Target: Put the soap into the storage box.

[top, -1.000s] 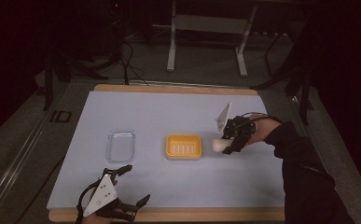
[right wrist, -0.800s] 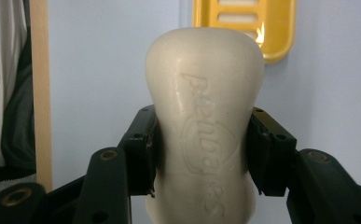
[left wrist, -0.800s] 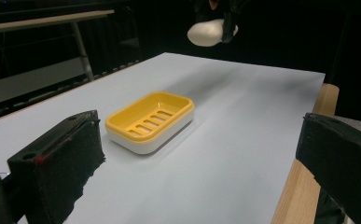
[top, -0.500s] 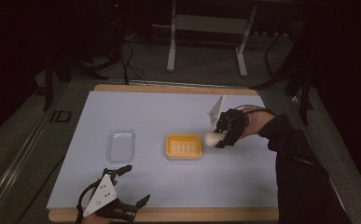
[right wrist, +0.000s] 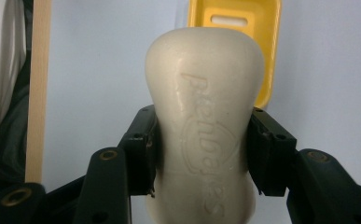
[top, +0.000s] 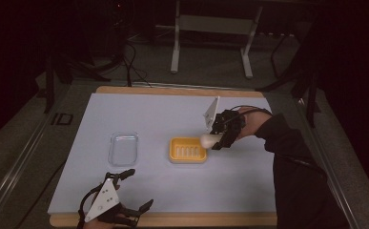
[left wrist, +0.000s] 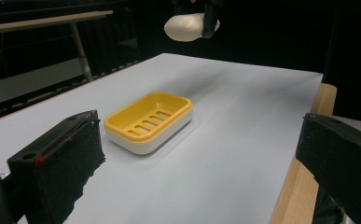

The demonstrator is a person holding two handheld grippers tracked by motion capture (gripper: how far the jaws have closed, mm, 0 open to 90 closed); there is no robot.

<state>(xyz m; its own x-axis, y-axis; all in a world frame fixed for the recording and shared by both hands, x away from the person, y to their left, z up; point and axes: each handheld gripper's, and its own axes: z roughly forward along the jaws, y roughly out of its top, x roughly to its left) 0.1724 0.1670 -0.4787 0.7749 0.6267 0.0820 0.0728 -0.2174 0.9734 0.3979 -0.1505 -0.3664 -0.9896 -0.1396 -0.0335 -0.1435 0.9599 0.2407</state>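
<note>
So the only writing I can spot is on the bar of soap [right wrist: 205,140]: raised letters molded into its face, running lengthwise, but I can't read them for sure. One soap bar, cream-white, clamped around its middle by the right tongs [right wrist: 205,154], pads pressing both sides, so they're closed on it. In the high view it hangs in the air just above the right end of the yellow soap dish [top: 188,149], not touching it. One yellow dish with a slotted bottom, one clear plastic lid [top: 123,148] lying left of it, both on the pale blue surface [top: 249,181]. The left tongs [top: 140,189] sit at the near edge, spread wide, holding nothing.
</note>
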